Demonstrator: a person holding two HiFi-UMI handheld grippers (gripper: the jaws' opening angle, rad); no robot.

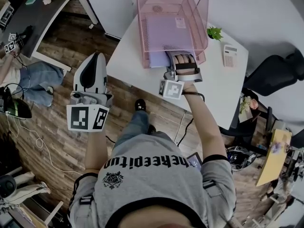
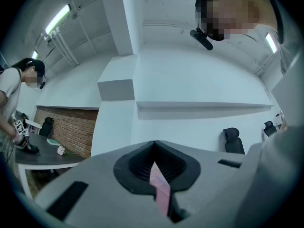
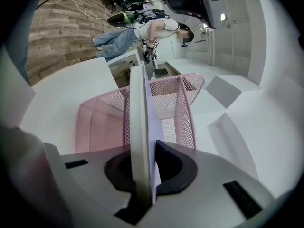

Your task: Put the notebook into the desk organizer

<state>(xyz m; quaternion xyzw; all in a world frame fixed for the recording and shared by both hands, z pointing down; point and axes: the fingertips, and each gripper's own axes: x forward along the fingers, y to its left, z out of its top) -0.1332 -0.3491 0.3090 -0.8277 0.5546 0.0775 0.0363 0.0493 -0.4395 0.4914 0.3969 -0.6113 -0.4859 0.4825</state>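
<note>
Right now my right gripper is clamped on the notebook, which stands edge-on between the dark pads with its pale lavender cover toward the right jaw. Ahead of the jaws sits the pink mesh desk organizer. From above, the notebook lies flat, mostly inside its lower tier, with the near edge sticking out of the front opening where I grip it. The organizer rests on the white table, with a small green plant and a calculator just to its right. My left gripper hangs off the table over the wooden floor, jaws together; a thin pink sliver shows in the seam, and I cannot tell what it is.
</note>
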